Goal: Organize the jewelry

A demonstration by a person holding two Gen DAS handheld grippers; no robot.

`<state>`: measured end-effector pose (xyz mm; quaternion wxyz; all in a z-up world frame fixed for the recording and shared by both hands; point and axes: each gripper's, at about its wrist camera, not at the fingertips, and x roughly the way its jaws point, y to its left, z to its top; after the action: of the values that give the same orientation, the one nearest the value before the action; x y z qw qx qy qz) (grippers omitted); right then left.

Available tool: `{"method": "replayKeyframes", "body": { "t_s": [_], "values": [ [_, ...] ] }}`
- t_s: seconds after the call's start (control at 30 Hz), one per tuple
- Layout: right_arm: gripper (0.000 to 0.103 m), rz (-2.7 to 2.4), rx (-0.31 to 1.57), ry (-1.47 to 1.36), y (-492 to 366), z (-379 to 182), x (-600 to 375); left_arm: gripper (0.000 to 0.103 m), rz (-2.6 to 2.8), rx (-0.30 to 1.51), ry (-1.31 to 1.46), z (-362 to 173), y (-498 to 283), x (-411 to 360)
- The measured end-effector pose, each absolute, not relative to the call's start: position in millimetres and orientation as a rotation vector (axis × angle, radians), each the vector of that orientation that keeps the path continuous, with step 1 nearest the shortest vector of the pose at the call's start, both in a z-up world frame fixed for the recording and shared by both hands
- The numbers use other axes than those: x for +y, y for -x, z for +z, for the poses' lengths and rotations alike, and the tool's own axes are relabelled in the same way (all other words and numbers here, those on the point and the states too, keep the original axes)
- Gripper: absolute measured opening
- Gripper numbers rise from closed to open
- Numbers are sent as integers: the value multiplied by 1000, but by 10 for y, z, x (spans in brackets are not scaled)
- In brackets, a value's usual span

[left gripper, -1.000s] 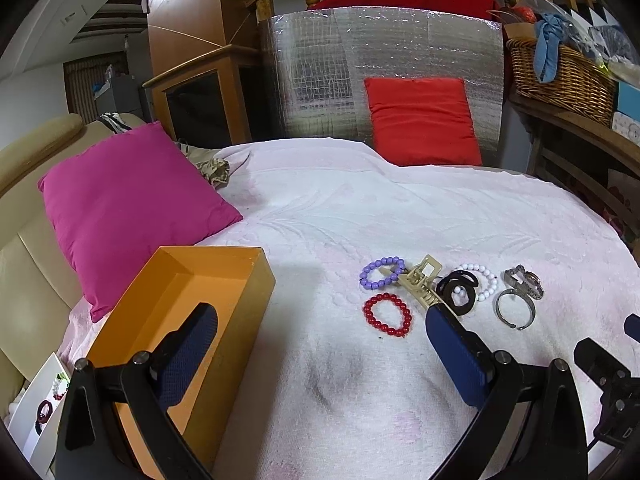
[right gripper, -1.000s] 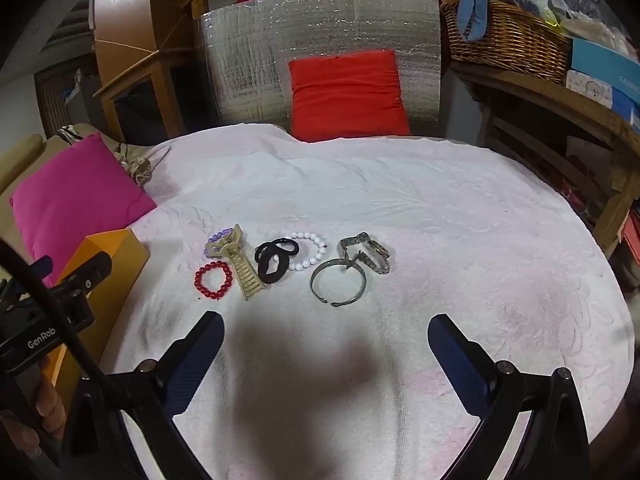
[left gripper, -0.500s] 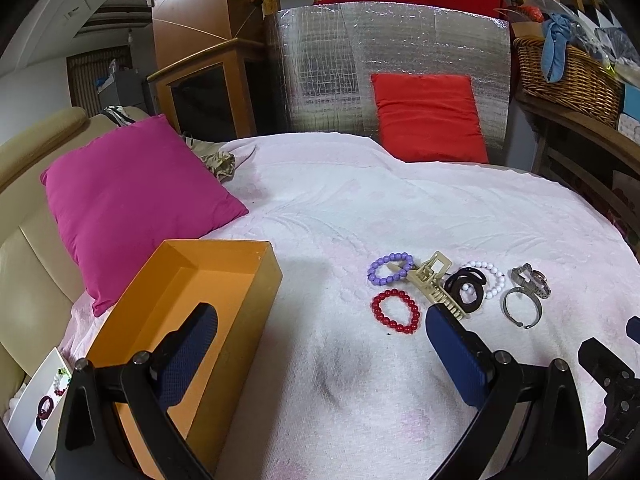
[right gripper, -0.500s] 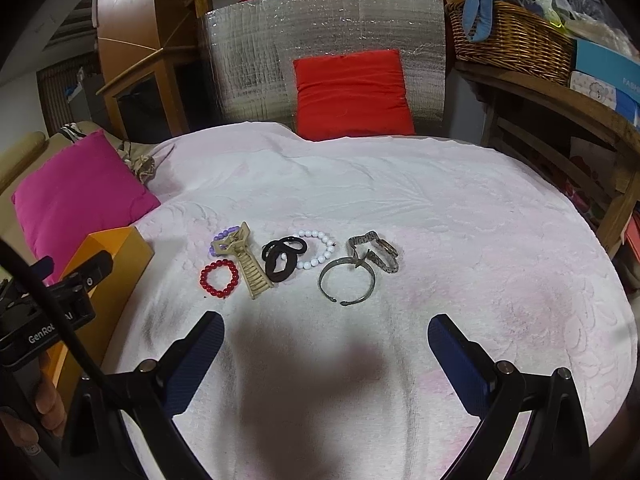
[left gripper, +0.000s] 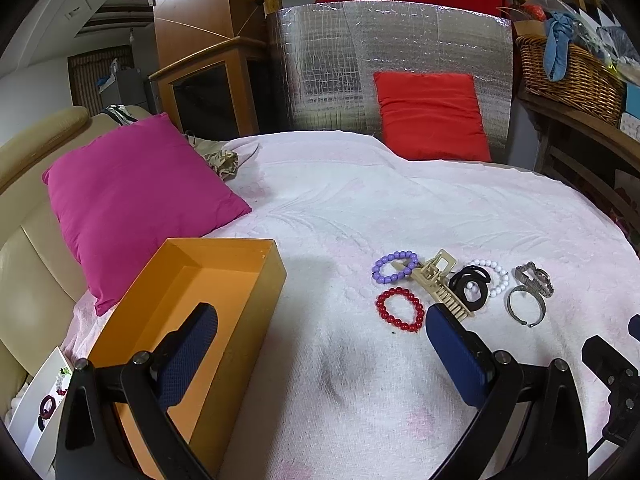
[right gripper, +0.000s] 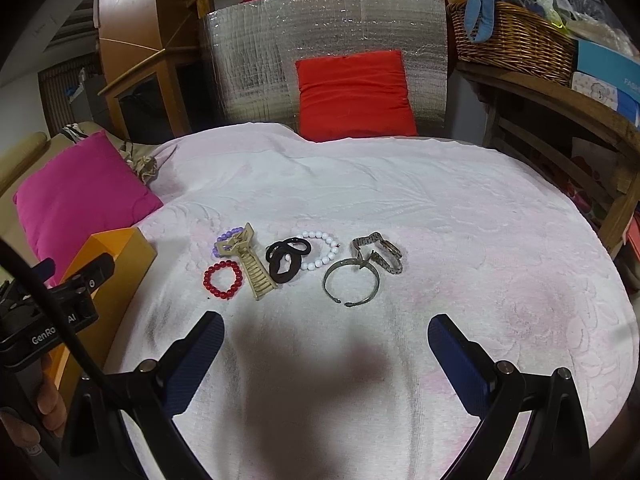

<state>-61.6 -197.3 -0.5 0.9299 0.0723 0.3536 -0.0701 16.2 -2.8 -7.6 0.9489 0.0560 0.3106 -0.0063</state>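
Lying in a loose row on the white towel (right gripper: 400, 184) that covers the bed are the jewelry pieces: a red bead bracelet (right gripper: 222, 279), a purple bead bracelet (left gripper: 394, 267) partly under a beige hair claw clip (right gripper: 248, 262), black hair ties (right gripper: 286, 258) overlapping a white bead bracelet (right gripper: 322, 249), an open metal bangle (right gripper: 351, 281) and a metal watch (right gripper: 380, 254) touching the bangle's far edge. The orange box (left gripper: 208, 300) stands open at the towel's left edge, well apart from the row and just beside the pink cushion (left gripper: 132, 196); nothing can be made out inside it, though the left finger hides part of its floor. The left claw (left gripper: 320, 360) is held low over the towel with its fingers spread wide and nothing between them; its left finger lies over the box, its right finger tip just short of the clip's comb end in this view. The right claw (right gripper: 326, 350) likewise stands released and empty, pointed at the row, with the bangle nearest ahead. In the right wrist view the left unit's body and part of a hand (right gripper: 48, 404) gripping it show at the left edge, cut off by the frame. A printed card (left gripper: 40, 404) beside the box is only partly visible and too small to read. Behind the bed stand a red cushion (right gripper: 354, 94) against a silver foil panel (right gripper: 320, 36), and a wicker basket (right gripper: 516, 36) on a wooden shelf.
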Motion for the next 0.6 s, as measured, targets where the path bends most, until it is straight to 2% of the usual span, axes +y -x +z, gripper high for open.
{"method": "replayKeyframes", "body": {
  "t_s": [0.6],
  "values": [
    [103,-146,715,-166,637,15,-2033,103,-4,638,-124,-88,-165,-67]
  ]
}}
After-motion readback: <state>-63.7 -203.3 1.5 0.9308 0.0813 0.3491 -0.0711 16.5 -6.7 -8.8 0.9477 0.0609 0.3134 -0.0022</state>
